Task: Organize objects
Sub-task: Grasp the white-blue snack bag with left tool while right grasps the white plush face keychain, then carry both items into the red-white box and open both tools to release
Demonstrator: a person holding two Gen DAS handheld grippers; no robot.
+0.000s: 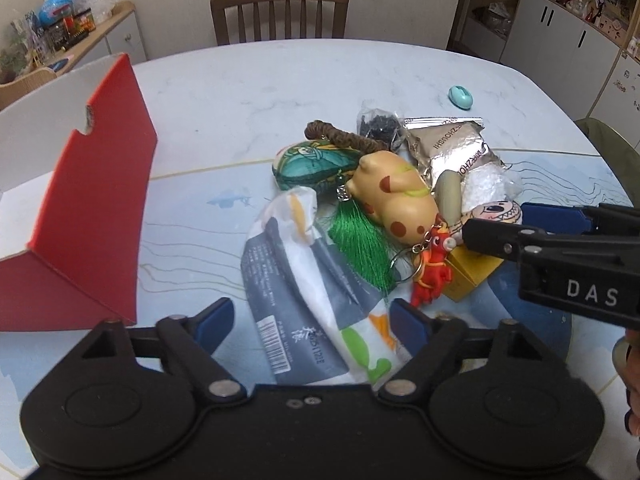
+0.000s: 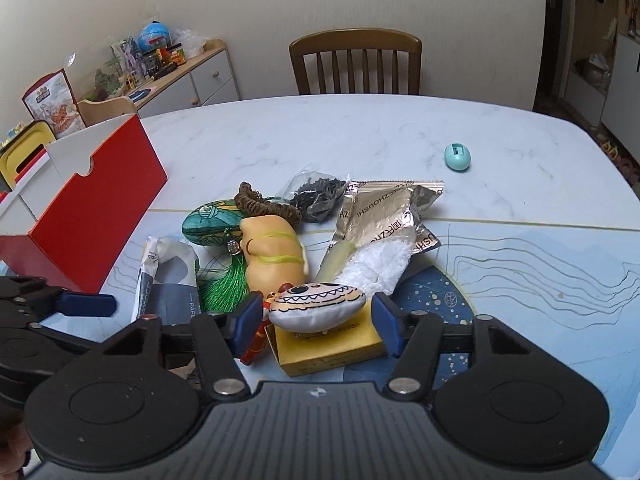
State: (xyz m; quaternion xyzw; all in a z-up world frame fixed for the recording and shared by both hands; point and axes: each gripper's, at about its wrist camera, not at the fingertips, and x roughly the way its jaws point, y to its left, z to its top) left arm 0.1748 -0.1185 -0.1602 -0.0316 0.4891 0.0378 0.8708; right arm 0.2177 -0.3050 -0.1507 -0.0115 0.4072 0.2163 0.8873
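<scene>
A pile of small items lies mid-table beside an open red box (image 1: 92, 200) with a white inside. My left gripper (image 1: 312, 322) is open, its blue pads on either side of a white and grey tissue packet (image 1: 304, 280). In the right wrist view, my right gripper (image 2: 316, 320) is open around a white plush cushion with a toothy face (image 2: 316, 306), which rests on a yellow box (image 2: 328, 350). The pads stand close to the plush ends; I cannot tell whether they touch. The right gripper (image 1: 496, 220) also enters the left wrist view from the right.
The pile also holds a yellow spotted toy (image 1: 392, 200), a green painted pouch (image 1: 312, 164) with a tassel, a red crayfish keychain (image 1: 432, 272), a silver foil packet (image 1: 452, 148) and a bag of dark bits (image 1: 378, 124). A teal egg-shaped object (image 1: 461, 97) lies apart. A wooden chair (image 1: 280, 12) stands at the far edge.
</scene>
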